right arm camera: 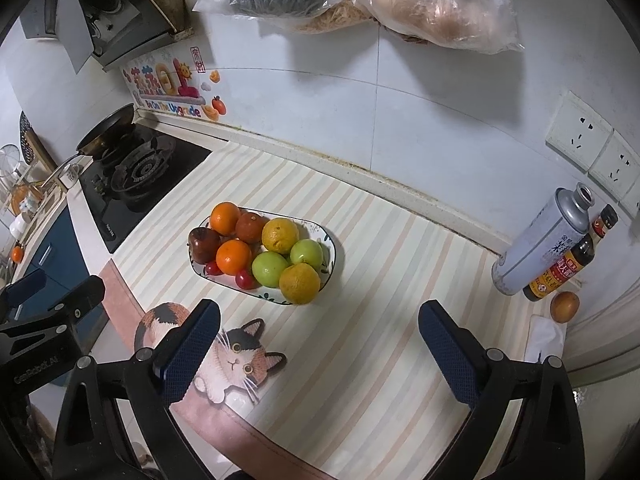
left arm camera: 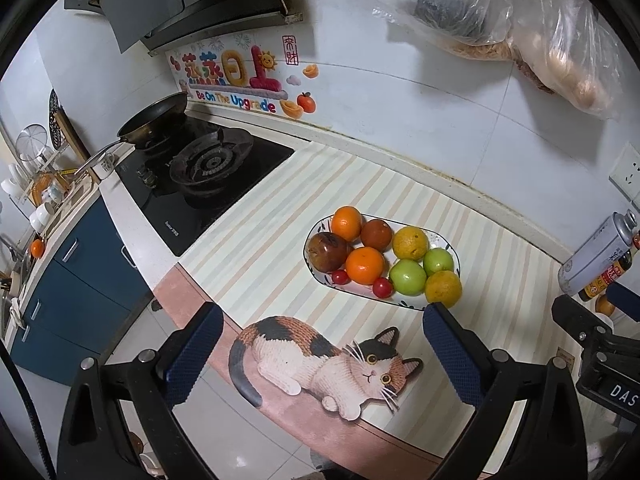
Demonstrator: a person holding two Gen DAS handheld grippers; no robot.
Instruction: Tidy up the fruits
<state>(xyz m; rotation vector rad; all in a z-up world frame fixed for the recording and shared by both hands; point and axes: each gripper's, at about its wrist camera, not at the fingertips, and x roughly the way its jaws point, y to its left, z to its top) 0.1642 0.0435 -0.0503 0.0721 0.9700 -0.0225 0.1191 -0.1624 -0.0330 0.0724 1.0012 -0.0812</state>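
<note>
Your left hand-held gripper [left arm camera: 322, 330] stands wide open above the cat print on the striped mat [left arm camera: 500, 280], nothing between its pads. Your right hand-held gripper [right arm camera: 319, 330] is also spread wide, jaws easing a little further apart, nothing between them; bare mat lies under it.

The oval plate [left arm camera: 451, 249] sits on the counter [left arm camera: 132, 216], mid-mat, ahead of both grippers and apart from them. On it:
- two oranges [left arm camera: 347, 223], one at the far rim, one near the middle
- a dark red apple [left arm camera: 329, 251] at the stove-side end
- a brownish-red round fruit [left arm camera: 376, 234] just beside the far orange
- two yellow-green citrus [left arm camera: 410, 243], one at the far side, one at the near end, overhanging the rim
- two green fruits [left arm camera: 408, 277] touching each other
- two cherry tomatoes [left arm camera: 382, 287] along the near rim

One small orange-brown fruit [right arm camera: 564, 306] lies off the plate, well apart, beside a soy-sauce bottle [right arm camera: 568, 264] and a grey can [right arm camera: 540, 248] near the wall.

Gas stove [left arm camera: 208, 184] with a pan [left arm camera: 154, 117] lies to the mat's left.
</note>
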